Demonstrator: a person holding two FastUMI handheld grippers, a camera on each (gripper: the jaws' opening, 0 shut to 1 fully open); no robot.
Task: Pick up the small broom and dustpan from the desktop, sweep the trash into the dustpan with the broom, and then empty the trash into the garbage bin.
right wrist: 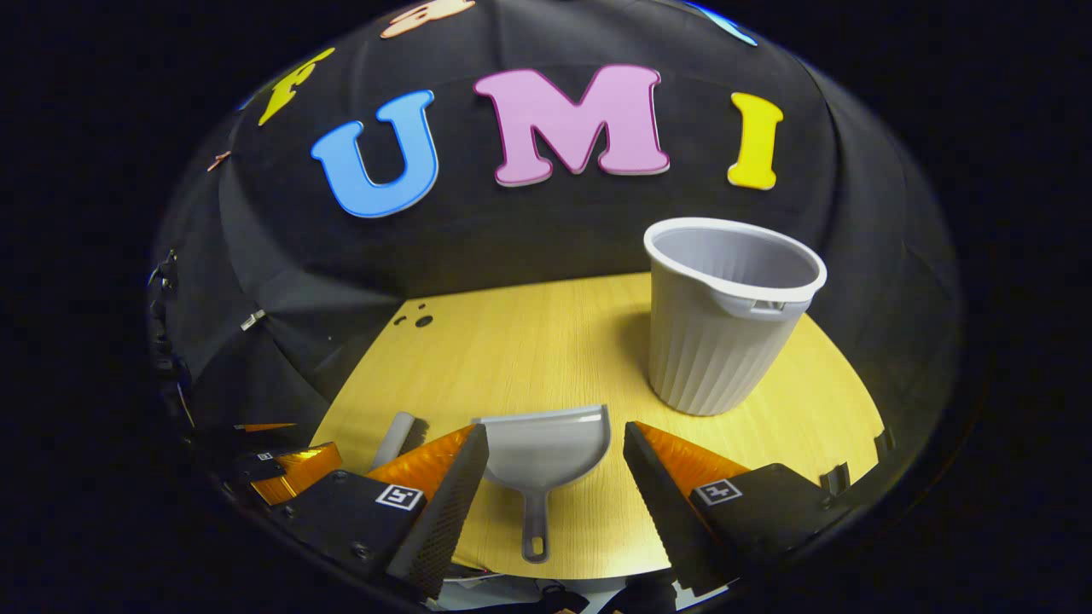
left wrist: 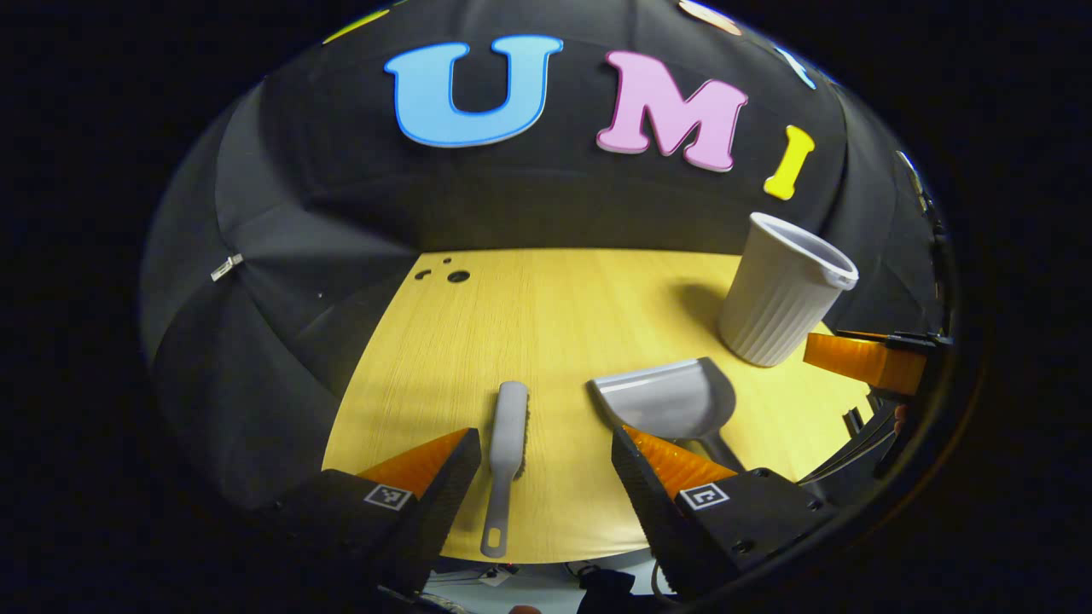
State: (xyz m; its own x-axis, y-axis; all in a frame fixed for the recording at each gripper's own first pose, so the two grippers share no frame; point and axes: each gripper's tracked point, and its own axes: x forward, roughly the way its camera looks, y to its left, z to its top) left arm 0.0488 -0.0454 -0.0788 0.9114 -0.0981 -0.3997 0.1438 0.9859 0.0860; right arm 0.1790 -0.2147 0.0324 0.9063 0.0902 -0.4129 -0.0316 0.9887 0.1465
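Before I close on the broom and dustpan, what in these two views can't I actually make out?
- Trash: small dark specks at the desktop's far corner, too small to identify in either view.
- Broom: in the right gripper view, mostly hidden behind that gripper's own finger.
- Dustpan: in the left gripper view, the handle is covered by that gripper's finger.
- Garbage bin: its bottom inside is hidden by the wall.

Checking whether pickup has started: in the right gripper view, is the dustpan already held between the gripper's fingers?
No, the dustpan lies flat on the desktop, untouched by the open right gripper.
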